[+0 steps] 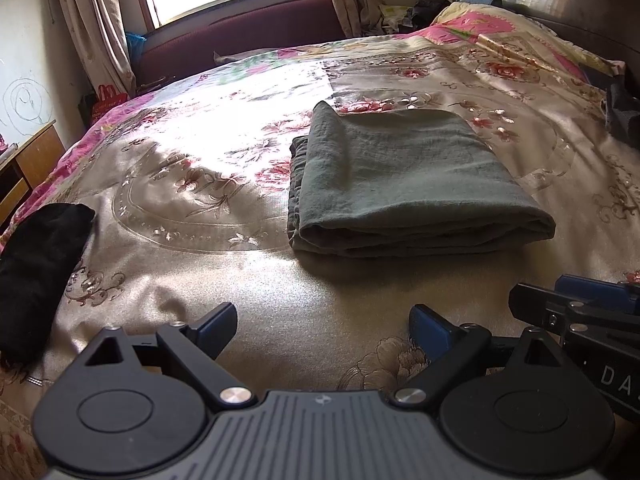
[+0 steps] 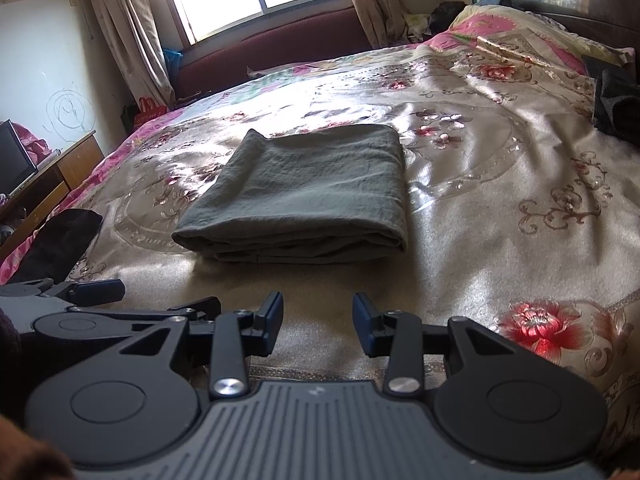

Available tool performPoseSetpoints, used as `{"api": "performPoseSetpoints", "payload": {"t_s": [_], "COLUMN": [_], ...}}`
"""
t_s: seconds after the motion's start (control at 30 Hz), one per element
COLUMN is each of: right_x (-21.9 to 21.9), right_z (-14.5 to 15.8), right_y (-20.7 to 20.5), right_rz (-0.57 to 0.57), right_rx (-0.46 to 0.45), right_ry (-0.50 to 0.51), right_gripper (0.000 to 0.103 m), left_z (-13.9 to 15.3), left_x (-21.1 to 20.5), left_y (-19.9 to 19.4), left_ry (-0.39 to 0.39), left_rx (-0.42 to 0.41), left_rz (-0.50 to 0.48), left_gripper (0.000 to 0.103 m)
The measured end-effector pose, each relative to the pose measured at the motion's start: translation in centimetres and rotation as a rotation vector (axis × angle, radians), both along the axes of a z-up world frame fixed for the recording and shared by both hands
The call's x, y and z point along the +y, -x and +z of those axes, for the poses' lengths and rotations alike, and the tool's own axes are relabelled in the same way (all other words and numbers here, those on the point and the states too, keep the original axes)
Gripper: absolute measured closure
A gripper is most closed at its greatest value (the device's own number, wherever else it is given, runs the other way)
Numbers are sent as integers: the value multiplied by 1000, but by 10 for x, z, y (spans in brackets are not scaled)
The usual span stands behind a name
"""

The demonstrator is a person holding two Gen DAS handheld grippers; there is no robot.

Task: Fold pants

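Both grippers, left gripper [image 1: 322,326] and right gripper [image 2: 318,322], hover released and empty at lower frame, short of the grey-green pants [image 1: 404,184], which lie folded mid-frame on the floral bed [image 1: 180,184]. Folding looks finished; next likely only withdrawing or tidying.

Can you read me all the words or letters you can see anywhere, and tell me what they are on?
"DA": white letters on the black body of the right tongs, cut off at the picture's edge.
Red bag by the curtain: light marks, too blurred to read.
Small logo on the left tongs: a symbol, no letters.
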State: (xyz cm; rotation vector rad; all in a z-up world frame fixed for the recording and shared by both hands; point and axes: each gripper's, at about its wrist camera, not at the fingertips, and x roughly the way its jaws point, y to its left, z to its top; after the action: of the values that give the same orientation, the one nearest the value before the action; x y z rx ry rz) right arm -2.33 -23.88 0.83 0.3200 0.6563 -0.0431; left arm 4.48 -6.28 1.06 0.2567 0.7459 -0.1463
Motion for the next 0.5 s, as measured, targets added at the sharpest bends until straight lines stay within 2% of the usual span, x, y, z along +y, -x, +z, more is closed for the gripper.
{"api": "performPoseSetpoints", "payload": {"t_s": [0.5], "right_x": [0], "right_z": [-3], "right_y": [-1], "right_rz": [4], "right_rx": [13], "right_ry": [-5], "right_gripper": [64], "left_z": [-1], "left_x": [1], "left_y": [0], "left_ry": [4], "left_rx": [2], "left_rz": [3], "left_gripper": [0]}}
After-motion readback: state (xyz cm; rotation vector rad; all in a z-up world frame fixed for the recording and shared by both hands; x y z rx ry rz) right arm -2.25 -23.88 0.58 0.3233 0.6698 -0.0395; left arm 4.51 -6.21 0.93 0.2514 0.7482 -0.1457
